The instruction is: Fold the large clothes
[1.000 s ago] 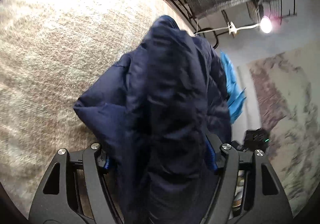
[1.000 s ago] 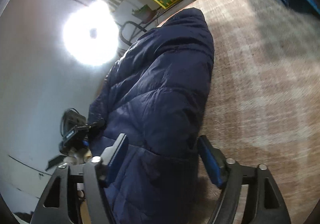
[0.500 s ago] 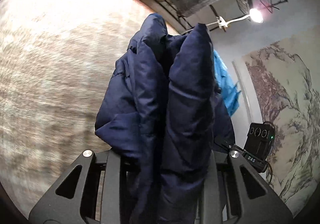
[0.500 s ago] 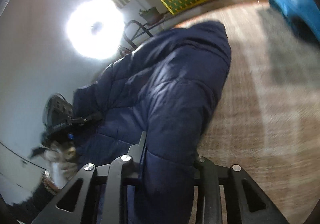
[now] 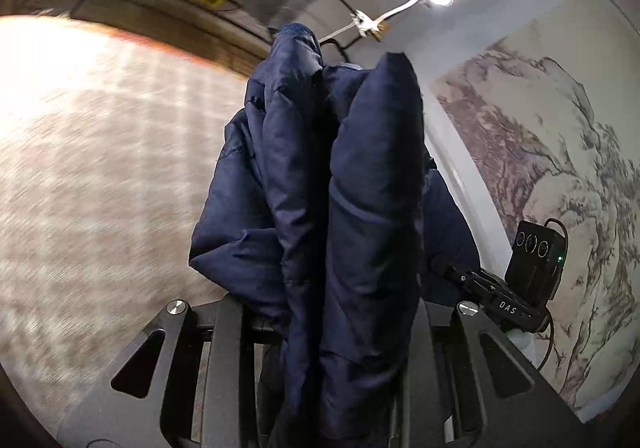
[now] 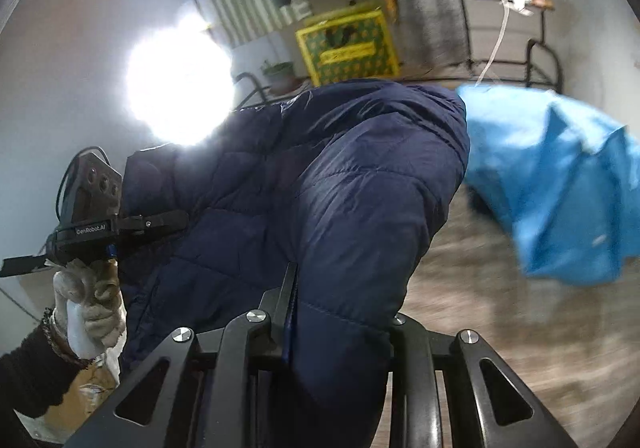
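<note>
Dark navy quilted puffer jacket (image 5: 340, 200) hangs bunched btwn both tools, lifted clear of the beige woven carpet (image 5: 100, 176). In left wrist view its long axis runs 6 to 12 o'clock: thick folds rise straight from the tool, a ribbed edge topping out at 12. In right wrist view the jacket (image 6: 320, 188) bulges from 6 up to approx 1 o'clock, quilted panels spreading toward 9. Left tool (image 5: 340, 328) is nearly closed w/ jaws clamped on a thick wad of the navy fabric; the pads themselves are buried in cloth, so only the black linkage shows either side. Right tool (image 6: 340, 308) likewise narrowed down and gripping the jacket; a blue pad edge shows at the left finger, fabric pressed against it. Jacket sits directly on and ahead of each tool, filling the centre of both views. From right wrist view the left tool (image 6: 160, 222) appears at 9 o'clock, biting the far side of the jacket, carried by a hand in a pale glove (image 6: 88, 300) w/ dark sleeve. A bright blue crumpled cloth (image 6: 560, 184) lies on the carpet at 3 o'clock, apart from the jacket. Carpet looks blurred.
</note>
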`<state>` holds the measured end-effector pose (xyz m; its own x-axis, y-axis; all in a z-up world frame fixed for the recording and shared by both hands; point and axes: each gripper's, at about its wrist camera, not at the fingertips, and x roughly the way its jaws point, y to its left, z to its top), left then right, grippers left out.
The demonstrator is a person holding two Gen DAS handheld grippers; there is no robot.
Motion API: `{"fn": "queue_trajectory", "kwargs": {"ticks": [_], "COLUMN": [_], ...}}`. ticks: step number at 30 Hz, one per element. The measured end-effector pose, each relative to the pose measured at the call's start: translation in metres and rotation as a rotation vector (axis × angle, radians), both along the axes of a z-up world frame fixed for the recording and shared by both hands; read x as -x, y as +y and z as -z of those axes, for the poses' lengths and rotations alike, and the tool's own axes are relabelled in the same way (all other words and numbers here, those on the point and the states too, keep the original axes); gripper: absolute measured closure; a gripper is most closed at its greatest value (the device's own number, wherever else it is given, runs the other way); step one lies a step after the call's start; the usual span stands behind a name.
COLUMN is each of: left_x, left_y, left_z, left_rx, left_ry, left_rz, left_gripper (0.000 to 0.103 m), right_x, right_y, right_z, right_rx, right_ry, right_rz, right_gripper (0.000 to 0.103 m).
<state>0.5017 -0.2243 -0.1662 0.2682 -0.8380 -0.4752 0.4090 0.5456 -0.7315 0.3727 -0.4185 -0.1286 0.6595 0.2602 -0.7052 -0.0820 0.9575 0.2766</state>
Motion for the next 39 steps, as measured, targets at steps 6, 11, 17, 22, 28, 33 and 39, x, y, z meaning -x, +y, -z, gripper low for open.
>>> {"fn": "queue_trajectory", "kwargs": {"ticks": [6,11,17,22,28,33,39], "left_x": [-0.021,-0.04,-0.077,-0.108,-0.143,-0.159,-0.169], "left_y": [-0.085,-0.152,-0.226,-0.28,-0.322,-0.346,-0.352], "left_z": [-0.032,-0.052,-0.063,-0.058,-0.031,-0.009,0.012], "left_rx": [0.003,0.014,0.02,0.009,-0.037,-0.179,-0.227], "left_ry": [-0.087,-0.134,-0.151,-0.155,-0.101,-0.121,-0.113], "left_rz": [0.07,0.11,0.12,0.114,0.088,0.068,0.07], "left_gripper": [0.079,0.079,0.079,0.079,0.079,0.079,0.077], "right_x": [-0.006,-0.011,-0.042,-0.068,-0.11,-0.134,-0.153], "right_y": [-0.05,-0.099,-0.145,-0.185,-0.22,-0.244,-0.27], "right_z": [-0.038,-0.073,-0.099,-0.102,-0.078,-0.038,-0.003], "right_rx": [0.106,0.203,0.316,0.363,0.421,0.42,0.442], "right_ry": [-0.036,-0.063,-0.076,-0.058,-0.009,0.069,0.155], "right_rz": [0.067,0.13,0.2,0.252,0.296,0.338,0.39], "right_gripper": [0.081,0.081,0.082,0.082,0.082,0.081,0.072]}}
